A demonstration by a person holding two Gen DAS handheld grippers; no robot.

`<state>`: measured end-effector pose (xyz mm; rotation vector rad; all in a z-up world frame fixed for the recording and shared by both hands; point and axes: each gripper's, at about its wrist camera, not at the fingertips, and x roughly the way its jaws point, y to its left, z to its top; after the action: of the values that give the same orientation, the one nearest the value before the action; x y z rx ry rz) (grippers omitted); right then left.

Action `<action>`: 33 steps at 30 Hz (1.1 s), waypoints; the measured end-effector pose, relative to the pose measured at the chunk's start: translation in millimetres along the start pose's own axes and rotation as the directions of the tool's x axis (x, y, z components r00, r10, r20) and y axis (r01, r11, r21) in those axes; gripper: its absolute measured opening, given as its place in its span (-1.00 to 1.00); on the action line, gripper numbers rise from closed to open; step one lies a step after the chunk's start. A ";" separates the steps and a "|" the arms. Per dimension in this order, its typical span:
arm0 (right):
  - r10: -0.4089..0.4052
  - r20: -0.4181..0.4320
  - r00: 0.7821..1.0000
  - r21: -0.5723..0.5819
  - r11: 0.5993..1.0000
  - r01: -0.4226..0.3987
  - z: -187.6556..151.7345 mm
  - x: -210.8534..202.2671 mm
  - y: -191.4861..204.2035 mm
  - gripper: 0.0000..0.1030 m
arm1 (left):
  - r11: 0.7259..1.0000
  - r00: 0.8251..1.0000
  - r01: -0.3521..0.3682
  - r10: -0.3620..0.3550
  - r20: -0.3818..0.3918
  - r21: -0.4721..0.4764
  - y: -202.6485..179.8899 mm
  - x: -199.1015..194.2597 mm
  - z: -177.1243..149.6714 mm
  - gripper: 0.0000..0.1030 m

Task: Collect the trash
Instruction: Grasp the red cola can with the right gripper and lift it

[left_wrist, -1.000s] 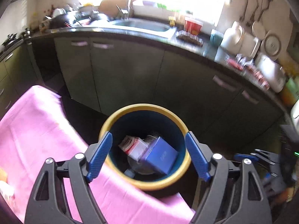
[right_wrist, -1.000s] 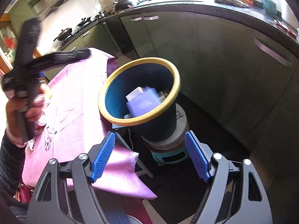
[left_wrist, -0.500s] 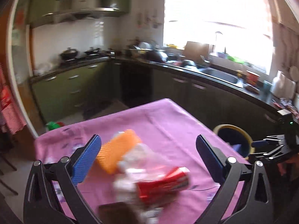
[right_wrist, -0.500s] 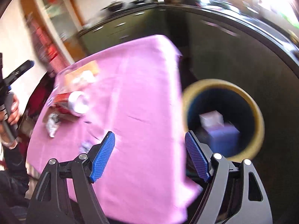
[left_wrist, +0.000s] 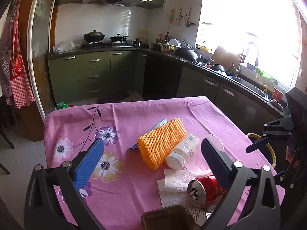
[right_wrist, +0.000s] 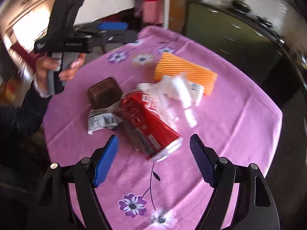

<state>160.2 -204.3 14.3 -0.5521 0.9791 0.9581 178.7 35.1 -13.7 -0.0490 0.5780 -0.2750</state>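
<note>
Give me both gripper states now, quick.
Left gripper: open, empty, above the table clutter.
Right gripper: open, empty, the red can lies just ahead of its fingertips.

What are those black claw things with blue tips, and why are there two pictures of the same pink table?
They are grabbing tools. A person holds one in each hand, and each tool has a small camera looking out along its two fingers, so you get one picture per hand. The left gripper and the right gripper are both open and hold nothing. In the right camera's picture you can see the person's hand holding the left tool. On the pink flowered tablecloth lies trash: an orange sponge, a red can, a white bottle, a paper napkin and a brown tray.
</note>
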 end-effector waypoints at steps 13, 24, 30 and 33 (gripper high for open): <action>0.018 -0.293 0.956 -0.210 0.974 -0.083 23.0 70.1 6.6 0.28 | 1.000 1.000 -0.014 0.015 0.019 -0.019 14.4 -3.3 -1.7 0.87; -0.008 -0.342 0.940 -0.217 0.974 -0.070 17.8 102.3 -0.3 0.08 | 0.999 1.000 -0.003 0.004 0.018 -0.032 18.7 -4.8 -0.5 0.87; -0.012 -0.320 0.947 -0.191 0.980 -0.052 -1.5 90.8 0.6 0.07 | 1.000 1.000 -0.001 0.001 0.018 -0.031 18.2 -5.1 -1.2 0.87; -0.007 -0.310 0.951 -0.161 0.986 -0.046 -15.9 80.1 -0.4 0.07 | 1.000 1.000 0.001 -0.001 0.015 -0.031 18.2 -4.9 -1.5 0.87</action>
<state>171.1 -182.9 -63.8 -0.8541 1.1915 0.9954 178.4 54.0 -14.6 -0.0814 0.5676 -0.2662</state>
